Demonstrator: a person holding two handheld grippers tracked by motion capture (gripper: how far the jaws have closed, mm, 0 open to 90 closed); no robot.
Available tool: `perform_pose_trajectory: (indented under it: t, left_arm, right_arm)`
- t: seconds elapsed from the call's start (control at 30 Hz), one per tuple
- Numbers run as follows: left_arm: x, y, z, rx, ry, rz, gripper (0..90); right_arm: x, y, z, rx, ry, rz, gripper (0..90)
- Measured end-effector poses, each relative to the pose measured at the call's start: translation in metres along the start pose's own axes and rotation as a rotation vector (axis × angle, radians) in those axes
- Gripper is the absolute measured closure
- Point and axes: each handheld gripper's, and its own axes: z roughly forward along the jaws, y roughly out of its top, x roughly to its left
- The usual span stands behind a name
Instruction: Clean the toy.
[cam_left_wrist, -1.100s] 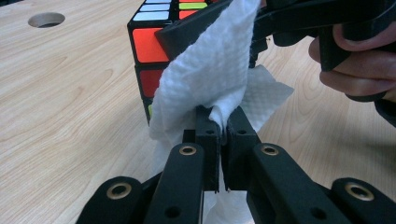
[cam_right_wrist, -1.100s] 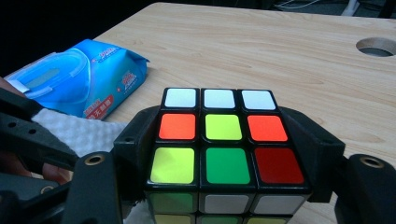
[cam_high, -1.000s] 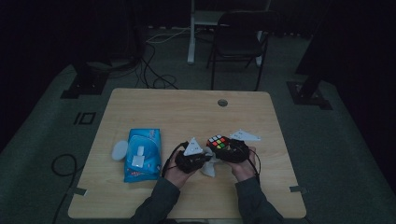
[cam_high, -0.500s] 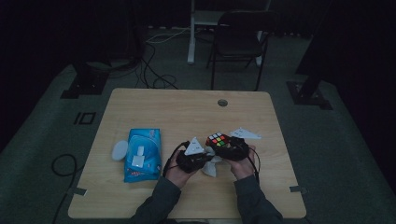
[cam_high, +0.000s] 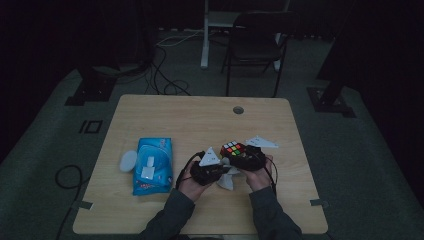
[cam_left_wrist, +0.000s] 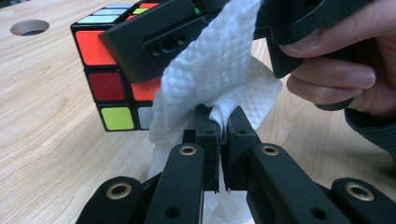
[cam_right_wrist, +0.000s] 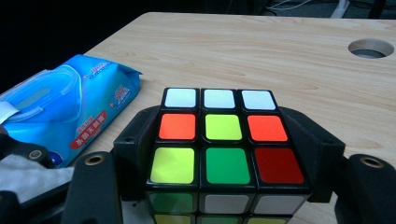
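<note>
The right tool clamps the puzzle cube by two opposite sides, just above the desk at about five o'clock from its middle. The left tool is pinched tight on a white wipe (draped against the cube's side). A blue wipes pack lies at nine o'clock of the hands.

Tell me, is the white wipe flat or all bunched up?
Bunched up. In the left gripper view the white wipe is crumpled and pinched between the shut left tongs, draped against the puzzle cube.
</note>
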Motion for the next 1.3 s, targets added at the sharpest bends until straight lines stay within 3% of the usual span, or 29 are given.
perform_pose_trajectory:
  t: [0.6, 0.93, 1.3]
  left_arm:
    - [-0.006, 0.005, 0.008, 0.000, -0.030, 0.020, 87.3]
    - [-0.003, 0.004, 0.015, -0.007, -0.031, -0.003, 87.4]
    - [0.000, 0.005, 0.014, -0.026, -0.030, -0.006, 87.6]
  right_arm:
    - [0.005, 0.001, 0.006, 0.017, 0.009, -0.015, 34.0]
    - [0.016, 0.002, 0.009, 0.017, 0.038, -0.044, 34.0]
    - [0.020, 0.003, 0.010, 0.013, 0.050, -0.039, 34.0]
